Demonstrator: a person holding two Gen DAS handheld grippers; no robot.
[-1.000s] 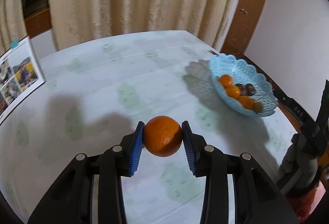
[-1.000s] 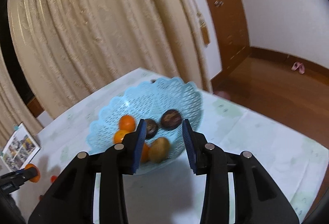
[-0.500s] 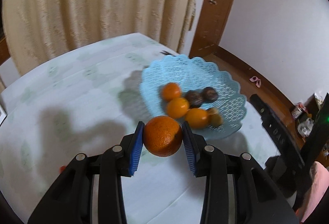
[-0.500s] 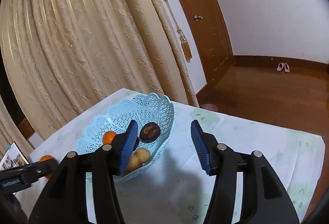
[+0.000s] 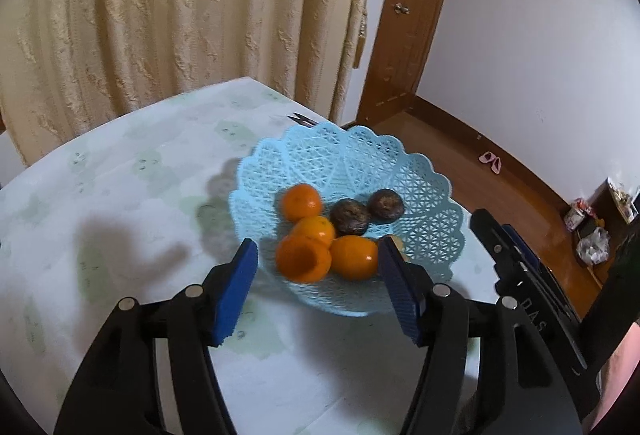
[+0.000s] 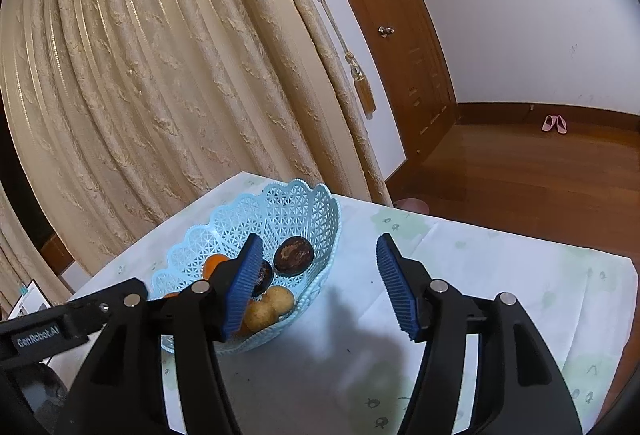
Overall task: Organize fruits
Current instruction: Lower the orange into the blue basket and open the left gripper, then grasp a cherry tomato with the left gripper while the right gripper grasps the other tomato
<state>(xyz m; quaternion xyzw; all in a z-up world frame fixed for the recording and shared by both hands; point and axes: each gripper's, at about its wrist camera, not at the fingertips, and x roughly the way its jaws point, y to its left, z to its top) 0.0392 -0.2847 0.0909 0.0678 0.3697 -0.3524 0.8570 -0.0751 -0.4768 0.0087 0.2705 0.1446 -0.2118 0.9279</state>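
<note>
just released: orange lands at the basket's near edge

now the left gripper [image 5: 318, 277] stands with its jaws spread wide and nothing between them, poised over the near rim of the light blue lattice basket [image 5: 424, 195]. between and just beyond its blue pads sits a blurred orange [image 5: 303, 260], low in the near part of the basket and touching the other oranges [image 5: 354, 257]; the blur suggests it is not settled. two dark brown round fruits [image 5: 350, 217] lie further in, and a pale knobbly fruit [image 6: 269, 308] shows at the front wall in the right wrist view. the right gripper [image 6: 318, 283] is also spread wide and empty, held above the pale patterned tablecloth [image 6: 480, 275] just beside the basket.

risks, as i judge them:
- the orange rests on a sloped wall against round neighbours, so it may roll and nudge another fruit over the shallow scalloped rim.
- the basket looks light, and it sits near the table corner; a pad catching the rim as the left gripper pulls away could tip or slide it toward the edge.
- both grippers are close together by the basket, so a hasty retreat could knock one against the other.

whether more fruit waits on the table cannot be told from these views.
</note>
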